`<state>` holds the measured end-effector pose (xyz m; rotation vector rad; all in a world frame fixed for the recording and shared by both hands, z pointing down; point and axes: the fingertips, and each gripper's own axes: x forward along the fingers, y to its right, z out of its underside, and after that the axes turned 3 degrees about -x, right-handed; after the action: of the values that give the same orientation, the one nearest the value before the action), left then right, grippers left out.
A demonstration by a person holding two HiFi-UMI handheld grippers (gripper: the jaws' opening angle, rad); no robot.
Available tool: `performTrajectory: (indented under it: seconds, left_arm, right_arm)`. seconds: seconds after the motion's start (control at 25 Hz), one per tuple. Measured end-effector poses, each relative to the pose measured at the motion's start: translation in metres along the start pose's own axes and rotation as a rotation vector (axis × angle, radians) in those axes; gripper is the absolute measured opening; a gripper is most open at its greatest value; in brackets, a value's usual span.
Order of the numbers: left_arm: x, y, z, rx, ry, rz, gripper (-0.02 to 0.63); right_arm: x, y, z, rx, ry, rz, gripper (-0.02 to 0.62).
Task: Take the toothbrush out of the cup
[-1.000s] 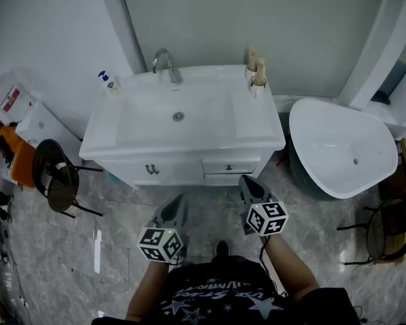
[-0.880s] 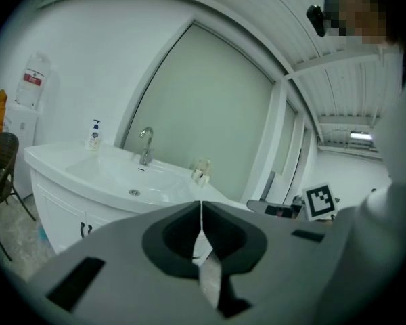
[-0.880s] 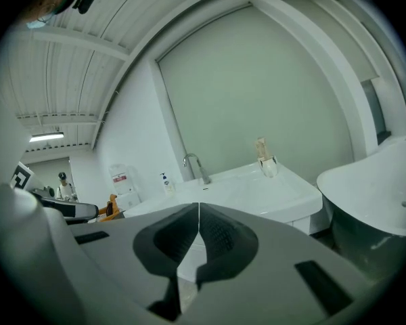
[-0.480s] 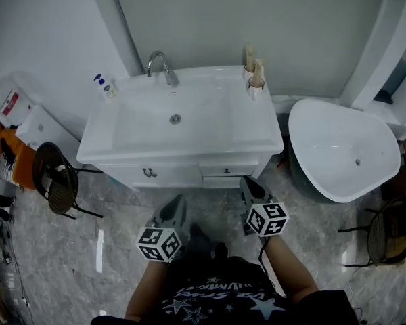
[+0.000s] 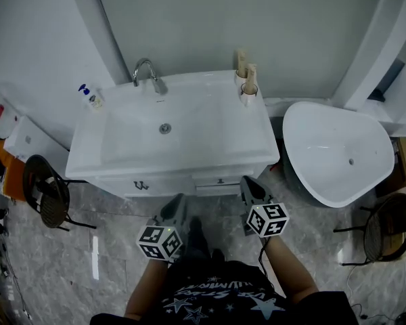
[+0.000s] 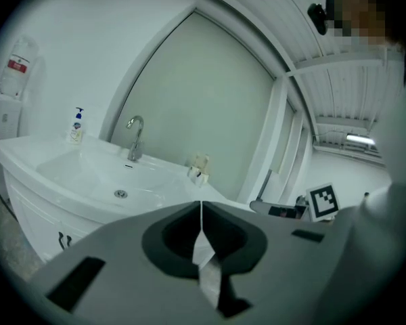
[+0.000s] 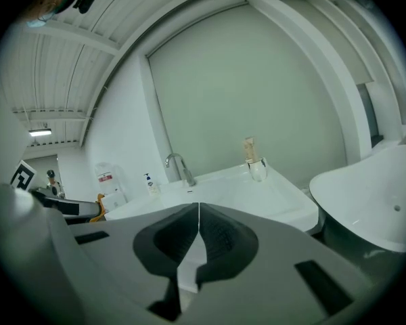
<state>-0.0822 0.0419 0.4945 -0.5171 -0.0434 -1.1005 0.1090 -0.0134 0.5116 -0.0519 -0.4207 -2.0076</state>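
A small cup (image 5: 247,96) stands on the back right corner of the white washbasin (image 5: 189,156), with a beige toothbrush (image 5: 251,76) upright in it. A second beige upright item (image 5: 241,62) stands just behind. The cup (image 7: 258,170) and toothbrush (image 7: 249,147) show far ahead in the right gripper view, and the cup (image 6: 199,175) shows small in the left gripper view. My left gripper (image 5: 177,200) and right gripper (image 5: 247,181) hang side by side in front of the vanity, well short of the cup. Both are shut and hold nothing.
A chrome tap (image 5: 146,71) rises at the basin's back, and a soap bottle (image 5: 89,97) stands at its back left corner. A white bathtub (image 5: 338,151) sits to the right of the vanity. Wire chairs stand at the left (image 5: 44,193) and at the right (image 5: 386,229).
In the head view the vanity has slid left and a little lower, nearer to both grippers. Both grippers have stayed shut.
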Motion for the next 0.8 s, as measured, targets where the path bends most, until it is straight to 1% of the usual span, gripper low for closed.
performTrajectory:
  seconds: [0.2, 0.44, 0.64, 0.8]
  left_arm:
    - [0.028, -0.031, -0.015, -0.025, -0.009, 0.008, 0.021]
    - [0.063, -0.078, -0.048, -0.044, 0.0, 0.006, 0.021]
    - [0.094, -0.106, -0.064, -0.05, -0.019, 0.035, 0.021]
    - [0.117, -0.121, -0.076, -0.052, -0.038, 0.067, 0.021]
  right_arm:
    - [0.042, 0.006, -0.009, -0.007, -0.019, 0.017, 0.014]
    - [0.099, 0.008, -0.032, -0.043, -0.021, 0.035, 0.014]
    - [0.135, 0.005, -0.04, -0.107, -0.048, 0.06, 0.014]
    - [0.156, 0.014, -0.047, -0.111, -0.059, 0.096, 0.014]
